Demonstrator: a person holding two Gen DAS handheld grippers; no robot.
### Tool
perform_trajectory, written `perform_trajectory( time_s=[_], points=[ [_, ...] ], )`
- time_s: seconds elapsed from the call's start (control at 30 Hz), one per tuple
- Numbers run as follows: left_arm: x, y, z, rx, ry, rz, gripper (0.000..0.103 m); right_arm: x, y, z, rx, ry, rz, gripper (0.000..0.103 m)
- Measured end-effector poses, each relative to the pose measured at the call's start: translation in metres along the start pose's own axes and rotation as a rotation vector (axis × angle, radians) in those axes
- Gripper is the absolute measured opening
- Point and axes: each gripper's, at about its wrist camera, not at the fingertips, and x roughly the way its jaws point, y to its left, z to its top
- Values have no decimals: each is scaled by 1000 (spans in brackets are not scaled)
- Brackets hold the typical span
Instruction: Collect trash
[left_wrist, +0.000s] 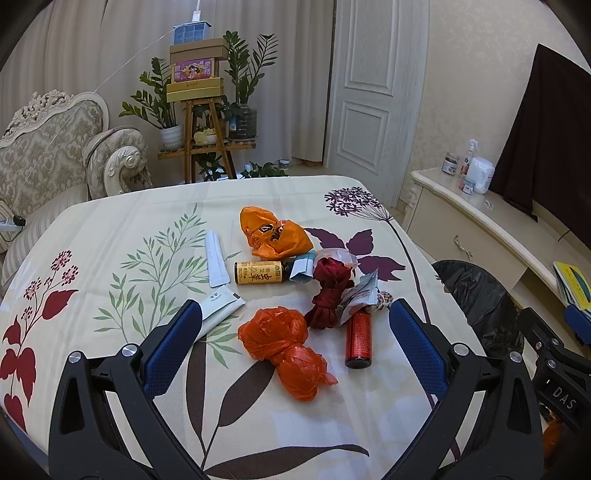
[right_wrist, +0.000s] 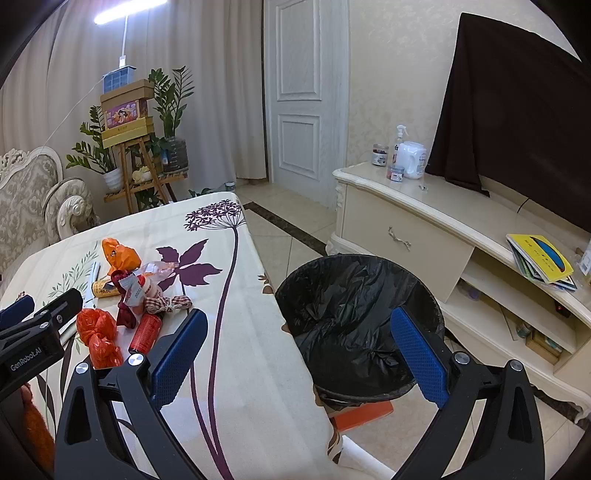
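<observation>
Orange, soft and crinkly, the knotted bag (left_wrist: 286, 352) lies near the table's (left_wrist: 110, 221) right edge between our left gripper's (left_wrist: 295, 345) spread, empty jaws, best pinched at its twisted waist.

Trash pile (left_wrist: 295, 280) mid-table — black-lined bin (right_wrist: 354, 325) just beside table edge.
</observation>
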Motion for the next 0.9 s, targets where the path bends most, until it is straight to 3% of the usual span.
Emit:
perform_trajectory(
  time_s=[0.57, 0.63, 0.67, 0.77, 0.87, 0.9],
  points=[
    [5, 6, -2, -7, 9, -4, 99, 1, 9, 0, -42, 2, -2, 96],
    [8, 11, -6, -5, 17, 3, 99, 1, 11, 0, -45, 0, -12, 84],
    [9, 15, -7, -6, 22, 8, 99, 2, 11, 0, -46, 7, -14, 73],
    [13, 26, -12, -20, 52, 17, 99, 8, 11, 0, -30, 36, 11, 71],
    [16, 35, -16, -33, 121, 32, 98, 10, 13, -2, -32, 44, 16, 71],
    [18, 35, -16, -43, 177, 29, 98, 11, 15, -3, -32, 45, 17, 71]
  ],
)
